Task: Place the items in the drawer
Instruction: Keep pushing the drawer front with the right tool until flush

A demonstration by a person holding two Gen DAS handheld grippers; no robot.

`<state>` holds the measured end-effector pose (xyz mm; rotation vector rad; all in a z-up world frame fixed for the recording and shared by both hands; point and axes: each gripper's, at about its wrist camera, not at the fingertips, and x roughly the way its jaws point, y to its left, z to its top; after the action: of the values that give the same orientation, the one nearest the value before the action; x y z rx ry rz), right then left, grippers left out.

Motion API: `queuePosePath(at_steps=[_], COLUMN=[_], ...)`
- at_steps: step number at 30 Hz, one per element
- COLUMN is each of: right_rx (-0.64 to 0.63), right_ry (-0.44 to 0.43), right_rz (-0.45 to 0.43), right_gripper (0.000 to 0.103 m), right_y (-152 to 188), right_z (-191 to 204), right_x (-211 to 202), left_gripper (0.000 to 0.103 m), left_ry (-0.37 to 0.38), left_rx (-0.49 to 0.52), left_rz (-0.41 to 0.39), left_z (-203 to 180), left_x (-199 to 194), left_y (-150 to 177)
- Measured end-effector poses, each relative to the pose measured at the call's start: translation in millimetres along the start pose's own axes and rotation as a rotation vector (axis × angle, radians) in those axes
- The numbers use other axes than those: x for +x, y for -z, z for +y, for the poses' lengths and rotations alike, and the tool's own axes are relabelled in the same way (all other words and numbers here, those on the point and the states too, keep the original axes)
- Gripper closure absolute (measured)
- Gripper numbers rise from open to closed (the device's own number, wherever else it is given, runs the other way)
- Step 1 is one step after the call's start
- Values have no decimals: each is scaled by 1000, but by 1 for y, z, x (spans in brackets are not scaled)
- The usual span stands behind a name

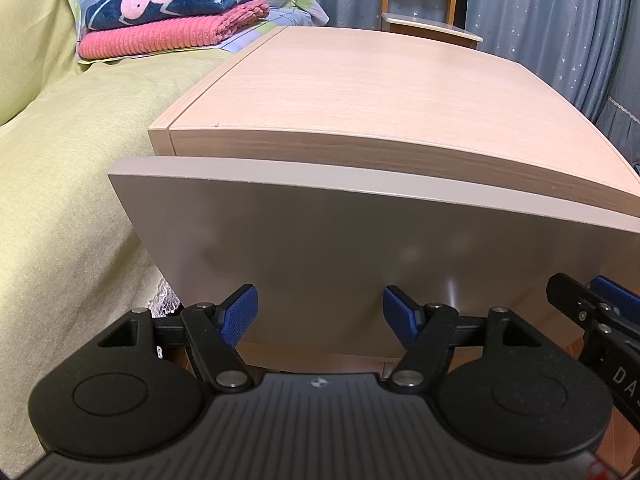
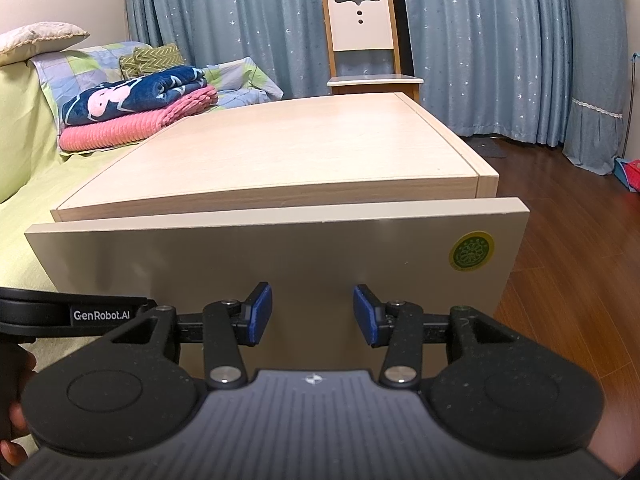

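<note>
A light wooden nightstand stands beside a bed. Its beige drawer front sticks out a little from the cabinet, and the drawer's inside is hidden. My left gripper is open close in front of the drawer front's lower part, with nothing between its blue pads. My right gripper is open too, just before the same front and empty. The right gripper shows at the right edge of the left wrist view. The left gripper's body shows at the left of the right wrist view.
The bed with a yellow-green cover lies to the left, with folded navy and pink blankets on it. A white and wood chair stands behind the nightstand before blue curtains. Wooden floor lies to the right.
</note>
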<state>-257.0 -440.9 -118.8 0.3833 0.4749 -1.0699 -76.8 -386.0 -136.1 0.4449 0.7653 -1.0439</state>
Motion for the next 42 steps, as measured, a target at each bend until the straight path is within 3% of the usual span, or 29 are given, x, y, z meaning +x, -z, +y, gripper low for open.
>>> queuePosePath(at_steps=[42], right_rx=[1], right_ry=[11], right_rz=[-12], right_gripper=[61], right_y=[-4], right_z=[-6], right_x=[11], left_gripper=[32], left_ry=[11], left_rx=[-20], left_rz=[-14], left_z=[4], left_x=[9], left_y=[-11])
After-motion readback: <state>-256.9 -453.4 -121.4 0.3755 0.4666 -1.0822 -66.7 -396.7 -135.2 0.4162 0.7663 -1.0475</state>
